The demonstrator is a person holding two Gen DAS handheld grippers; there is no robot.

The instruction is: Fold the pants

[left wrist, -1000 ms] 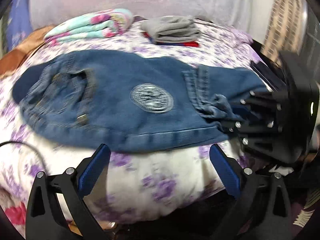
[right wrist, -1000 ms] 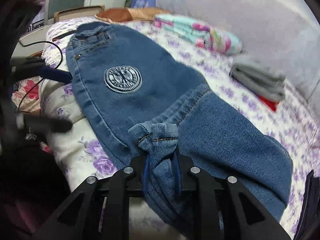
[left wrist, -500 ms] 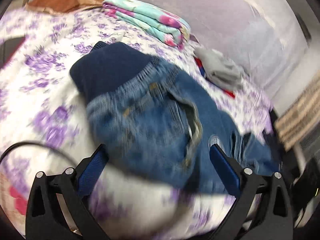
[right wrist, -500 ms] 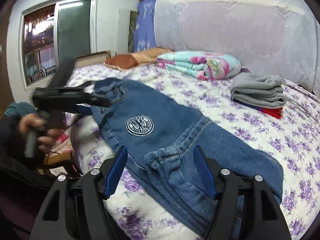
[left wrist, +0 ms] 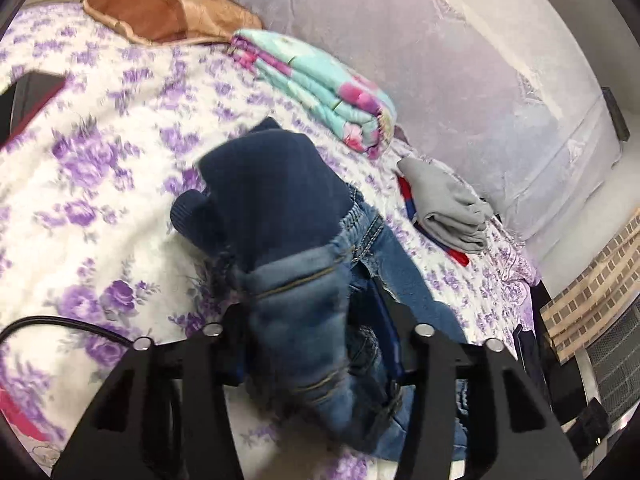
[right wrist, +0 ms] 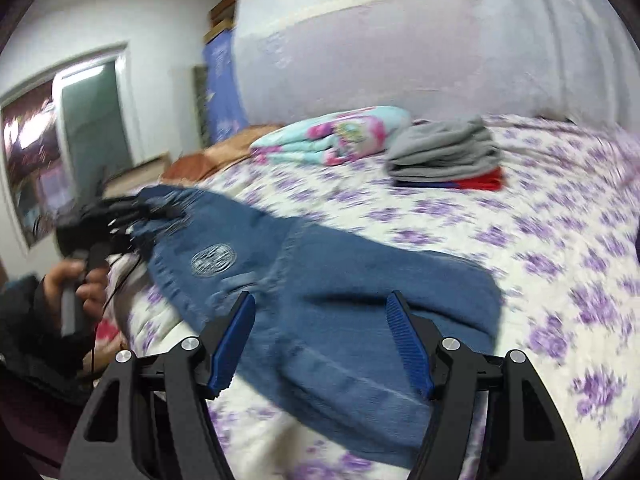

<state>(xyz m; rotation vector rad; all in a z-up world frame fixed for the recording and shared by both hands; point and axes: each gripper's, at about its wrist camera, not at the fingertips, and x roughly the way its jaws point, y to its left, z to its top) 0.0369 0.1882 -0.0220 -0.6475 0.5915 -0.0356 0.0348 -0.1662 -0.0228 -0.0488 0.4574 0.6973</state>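
The pants were blue denim with a navy ribbed waistband and a grey round patch. The bedsheet was white, strewn with purple flowers — the folded blanket turquoise and pink, the folded garment grey over red.

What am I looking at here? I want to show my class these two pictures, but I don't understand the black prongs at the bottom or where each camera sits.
No robot here: a person carries a hand-held gripper in each hand, each with a camera looking along its two fingers. The left hand-held gripper has just been closing and now pinches the waistband end of the jeans. The right hand-held gripper has let go; its blue pads stand open over the leg end. The right camera also shows the person's hand holding the other tool. On the flowered bedspread also lie a folded blanket, a gray stack of clothes and a brown pillow.
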